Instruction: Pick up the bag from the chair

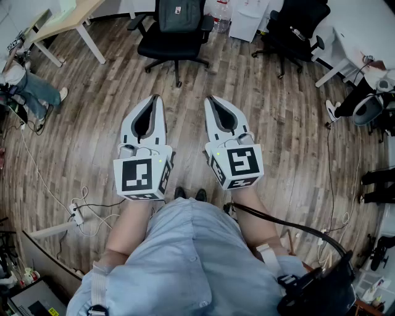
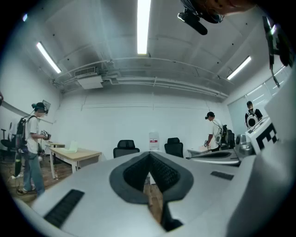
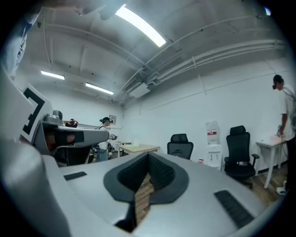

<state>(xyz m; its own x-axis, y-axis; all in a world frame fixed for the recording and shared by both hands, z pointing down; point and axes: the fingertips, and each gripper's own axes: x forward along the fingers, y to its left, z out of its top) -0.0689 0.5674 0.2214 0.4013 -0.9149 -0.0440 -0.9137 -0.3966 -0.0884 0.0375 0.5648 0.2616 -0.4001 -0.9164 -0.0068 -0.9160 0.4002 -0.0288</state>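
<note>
Head view first: both grippers are out in front of the person, side by side and level, over a wood-plank floor [image 1: 278, 117] with a greyish-brown grain. The left gripper [image 1: 157, 99] is closed all the way. Its two smooth white plastic jaws meet in a point, with a teardrop-shaped dark hollow behind the tips. The right gripper [image 1: 210, 99] is the same deal, fully closed with nothing in it. Each one carries a white cube with black square markers at the back, the left cube [image 1: 141, 176] and the right cube [image 1: 237, 164].

The bag [image 1: 179, 13] is a dark grey, soft-looking backpack. It's sitting upright on the seat of a black swivel chair [image 1: 174, 46] with a star base on castors. That's at the top middle of the view, straight ahead of both grippers and well apart from them. A second black office chair [image 1: 290, 28] stands off to its right, and a light wooden tabletop [image 1: 62, 15] on white legs is off to the left. Thin white cables [image 1: 83, 213] snake across the floor at the left.

In the left gripper view the dark pads [image 2: 164, 172] look ribbed and rubbery and they meet at the tip, with only a bit of floor showing through the slit lower down. The right gripper view shows the same ribbed pads [image 3: 162, 173] together, empty.
</note>
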